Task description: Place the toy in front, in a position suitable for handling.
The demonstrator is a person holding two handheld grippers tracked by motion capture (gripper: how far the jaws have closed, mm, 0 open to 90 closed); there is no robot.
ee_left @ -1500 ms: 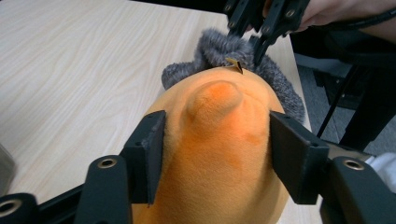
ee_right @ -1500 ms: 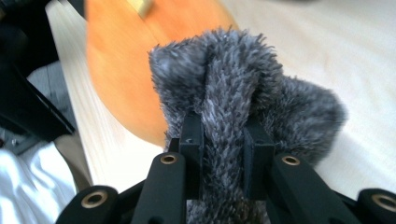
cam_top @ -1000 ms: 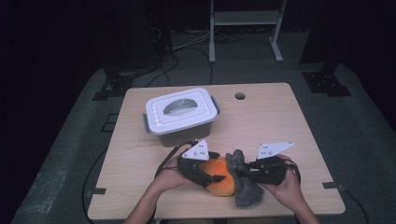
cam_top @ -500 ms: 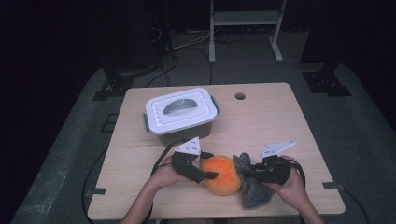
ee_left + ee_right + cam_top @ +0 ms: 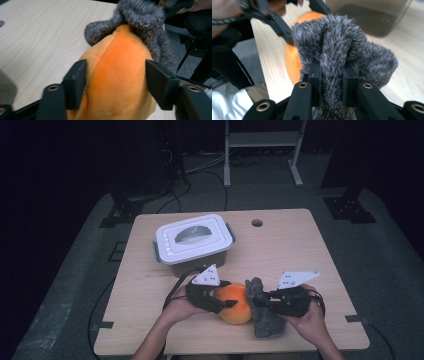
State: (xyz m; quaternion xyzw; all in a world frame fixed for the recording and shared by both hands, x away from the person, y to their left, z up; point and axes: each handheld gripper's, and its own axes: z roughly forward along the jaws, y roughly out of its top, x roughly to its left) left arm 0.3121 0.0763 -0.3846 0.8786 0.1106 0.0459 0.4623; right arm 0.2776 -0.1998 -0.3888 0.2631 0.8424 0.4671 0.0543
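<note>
Plush ball (image 5: pixel 235 302) sits left of the fuzzy cloth (image 5: pixel 264 317), touching — lidded box (image 5: pixel 194 242) behind both.

left tool (image 5: pixel 223 301) closing onto orange plush (image 5: pixel 237 303)

The orange plush (image 5: pixel 117 75) looks like short, soft, matt velvety cloth with a stitched seam. Touching it, the grey fur piece (image 5: pixel 342 50) is shaggy, rough pile. The surface (image 5: pixel 300 250) is pale matt wood grain. Behind the plush, the box (image 5: pixel 194 240) is smooth plastic.
</note>
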